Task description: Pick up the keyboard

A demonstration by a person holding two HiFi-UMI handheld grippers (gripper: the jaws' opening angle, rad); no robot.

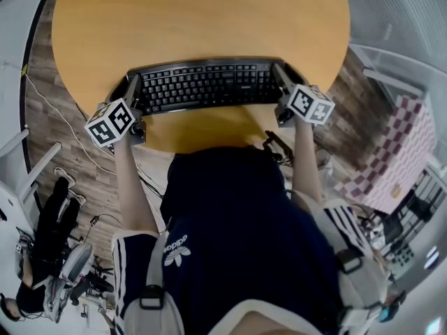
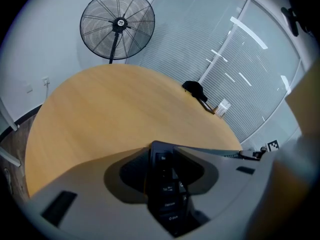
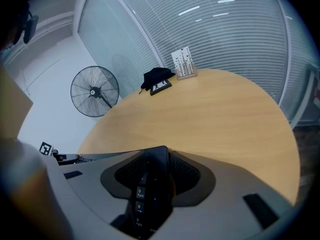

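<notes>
A black keyboard (image 1: 202,86) lies flat on the round wooden table (image 1: 202,19), near its front edge. My left gripper (image 1: 133,91) straddles the keyboard's left end and my right gripper (image 1: 281,75) straddles its right end. In the left gripper view the keyboard's end (image 2: 166,186) sits between the wide-spread jaws of the left gripper (image 2: 163,152), with dark gaps on either side. The right gripper view shows the same: the number-pad end (image 3: 145,194) lies between the open jaws of the right gripper (image 3: 156,155). Neither pair of pads presses on it.
A standing fan (image 2: 117,24) is beyond the table. At the far rim sit a black object (image 3: 157,79) and a white holder (image 3: 182,63). Cables and gear (image 1: 56,257) lie on the floor at left, a checkered item (image 1: 401,152) at right.
</notes>
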